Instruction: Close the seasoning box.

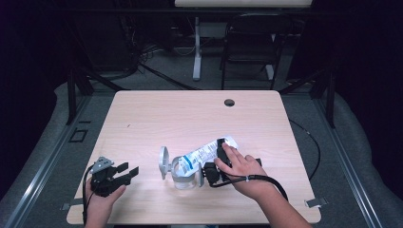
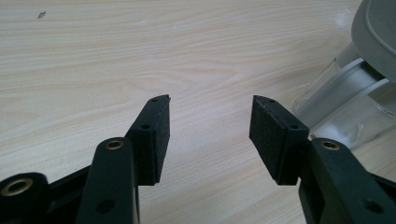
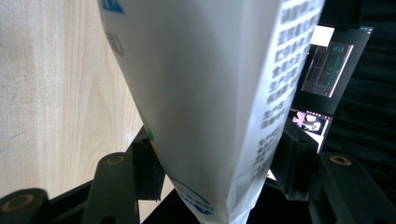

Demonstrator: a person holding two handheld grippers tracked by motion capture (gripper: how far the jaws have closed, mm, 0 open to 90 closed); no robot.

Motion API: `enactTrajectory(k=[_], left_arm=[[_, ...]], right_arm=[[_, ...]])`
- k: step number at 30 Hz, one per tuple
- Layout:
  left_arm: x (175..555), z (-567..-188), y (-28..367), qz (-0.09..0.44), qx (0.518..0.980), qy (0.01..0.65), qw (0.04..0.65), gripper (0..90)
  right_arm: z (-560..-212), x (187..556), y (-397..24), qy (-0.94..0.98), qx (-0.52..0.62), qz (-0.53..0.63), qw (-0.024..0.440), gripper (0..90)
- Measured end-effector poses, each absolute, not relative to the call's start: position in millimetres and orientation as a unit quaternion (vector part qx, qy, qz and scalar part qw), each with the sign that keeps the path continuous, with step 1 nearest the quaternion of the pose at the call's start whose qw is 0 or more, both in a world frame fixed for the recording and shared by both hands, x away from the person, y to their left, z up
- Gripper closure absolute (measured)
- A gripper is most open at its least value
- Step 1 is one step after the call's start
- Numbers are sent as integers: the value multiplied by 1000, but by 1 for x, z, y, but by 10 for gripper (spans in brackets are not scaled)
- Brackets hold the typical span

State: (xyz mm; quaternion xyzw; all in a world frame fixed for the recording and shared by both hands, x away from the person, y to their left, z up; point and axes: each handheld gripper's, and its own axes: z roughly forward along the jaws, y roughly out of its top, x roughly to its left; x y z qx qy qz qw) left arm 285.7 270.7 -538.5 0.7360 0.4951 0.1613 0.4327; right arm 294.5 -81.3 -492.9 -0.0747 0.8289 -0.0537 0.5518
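Note:
A white bag with blue print [image 1: 202, 153] lies tilted over a clear glass jar [image 1: 183, 176], its lower end at the jar's mouth. The jar's hinged grey lid [image 1: 163, 161] stands swung open to the left. My right gripper [image 1: 216, 159] is shut on the bag; in the right gripper view the bag [image 3: 205, 84] sits between both pads with the right gripper [image 3: 215, 168] clamped on its sides. My left gripper [image 1: 127, 172] rests open on the table at the left, apart from the jar. In the left gripper view the left gripper [image 2: 210, 126] holds nothing, with the jar [image 2: 345, 107] and lid [image 2: 378, 32] at the right.
The light wooden table [image 1: 157, 118] has a cable hole [image 1: 229, 102] near its far edge. Behind the table stand a dark folding chair [image 1: 252, 42] and a white desk leg [image 1: 196, 47]. A black cable trails from my right hand off the table's right side.

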Motion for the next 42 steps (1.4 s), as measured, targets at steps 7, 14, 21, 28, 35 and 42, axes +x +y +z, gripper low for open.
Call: enactTrajectory(k=[7,14,21,28,35,42], left_arm=[[286,-539,271,161,736,495,433,486],[286,-539,271,162,734,497,433,486],[286,-539,271,162,733,497,434,486],[286,-539,271,161,734,497,433,486],[286,-539,271,162,734,497,433,486],[286,-539,271,161,734,497,434,486]], right_arm=[[-493,295,-81,828,-75,-55,553,448],[-493,296,-81,829,-74,-55,552,450],[-492,296,-81,828,-78,-57,553,450],[-492,296,-80,826,-81,-59,554,451],[-491,296,-80,827,-80,-60,554,454],[-491,296,-80,826,-81,-61,554,455]])
